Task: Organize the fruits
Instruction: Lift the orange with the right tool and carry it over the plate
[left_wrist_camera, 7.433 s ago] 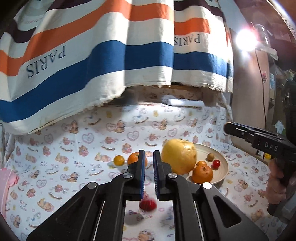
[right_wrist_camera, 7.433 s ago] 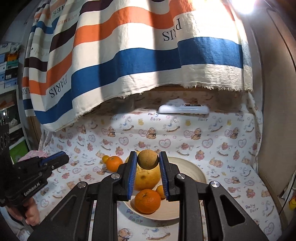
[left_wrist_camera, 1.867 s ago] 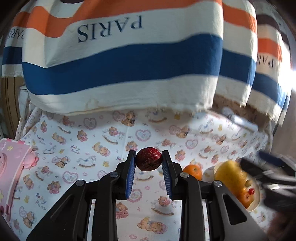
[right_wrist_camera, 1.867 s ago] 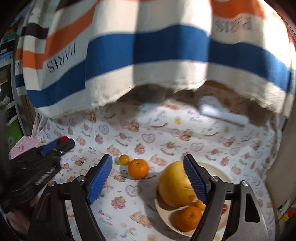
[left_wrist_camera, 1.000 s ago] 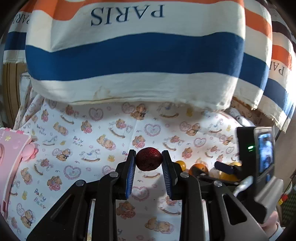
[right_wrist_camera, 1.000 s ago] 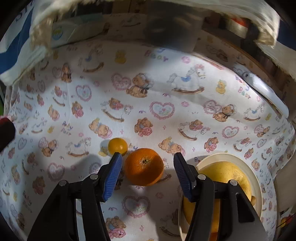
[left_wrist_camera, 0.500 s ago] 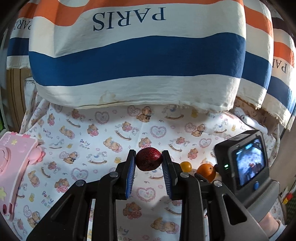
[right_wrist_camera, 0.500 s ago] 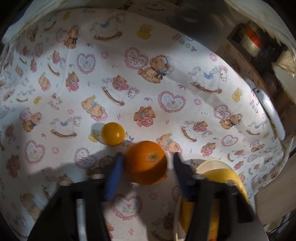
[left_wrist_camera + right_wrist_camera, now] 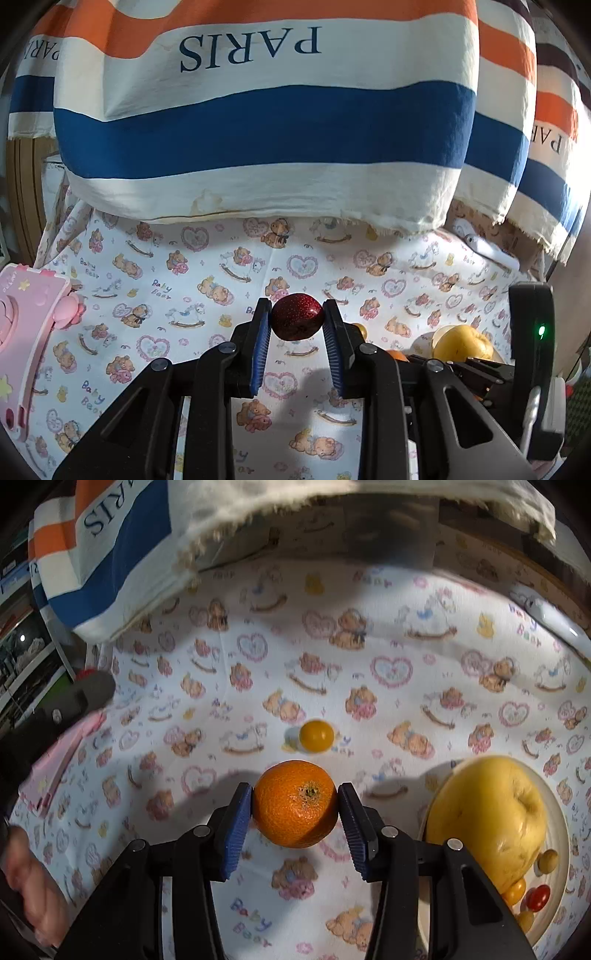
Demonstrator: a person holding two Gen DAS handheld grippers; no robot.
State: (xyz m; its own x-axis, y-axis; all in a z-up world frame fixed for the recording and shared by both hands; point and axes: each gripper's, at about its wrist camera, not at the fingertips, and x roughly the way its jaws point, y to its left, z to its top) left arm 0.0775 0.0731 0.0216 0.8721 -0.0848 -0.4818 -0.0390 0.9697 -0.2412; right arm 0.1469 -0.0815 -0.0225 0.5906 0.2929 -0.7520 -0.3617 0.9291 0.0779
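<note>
While gripping, seen per view:
Left gripper (image 9: 297, 325): clamped on dark red fruit (image 9: 297, 321), lifted clear of patterned cloth (image 9: 177, 280).
Right gripper (image 9: 295, 805): jaws just closing, pads now pressing orange (image 9: 295, 803).
Right view only: small yellow fruit (image 9: 316, 736) just ahead; plate (image 9: 561, 834) to right, holding large yellow fruit (image 9: 487, 812).
Left view only: pink toy (image 9: 26, 332) far left.

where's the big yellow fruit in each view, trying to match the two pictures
Left wrist view: the big yellow fruit sits low at the right edge, partly hidden behind the other hand-held gripper's black body.
Right wrist view: it fills the lower right, lying in the pale bowl.
Shared landmark: the small yellow fruit on the teddy-bear cloth, just visible beside the left gripper's finger.
</note>
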